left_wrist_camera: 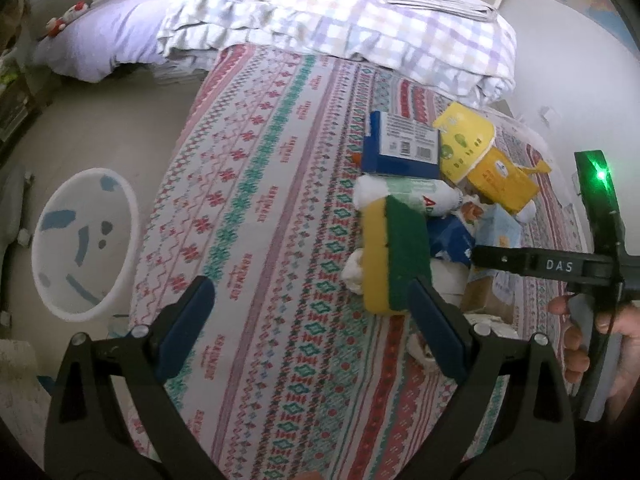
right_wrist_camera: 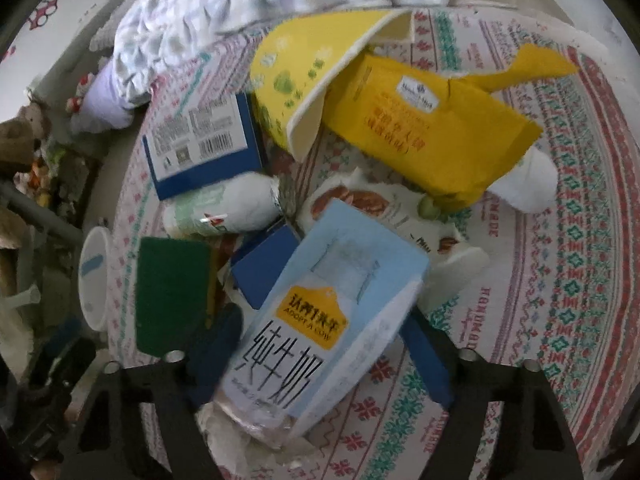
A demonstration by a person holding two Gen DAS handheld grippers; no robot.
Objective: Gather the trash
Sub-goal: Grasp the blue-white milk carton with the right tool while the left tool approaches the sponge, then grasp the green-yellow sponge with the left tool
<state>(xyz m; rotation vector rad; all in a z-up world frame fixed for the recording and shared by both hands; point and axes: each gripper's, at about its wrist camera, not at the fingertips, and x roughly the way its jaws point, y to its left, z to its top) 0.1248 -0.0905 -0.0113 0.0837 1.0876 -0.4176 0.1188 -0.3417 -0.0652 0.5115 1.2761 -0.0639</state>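
Milk carton sits between the right gripper pads, atop the trash pile on the bed, sponge just left, left gripper wide and empty, bin on the floor.

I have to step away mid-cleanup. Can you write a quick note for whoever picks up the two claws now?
Left claw: open, empty, over the patterned bedspread near the yellow-and-green sponge.
Right claw: jaws straddle the light-blue milk carton; whether they grip it is unclear.
White round bin sits on the floor left of the bed, with a few scraps inside.
Left: sponge, blue box, yellow paper bowl, yellow bag and wrappers.
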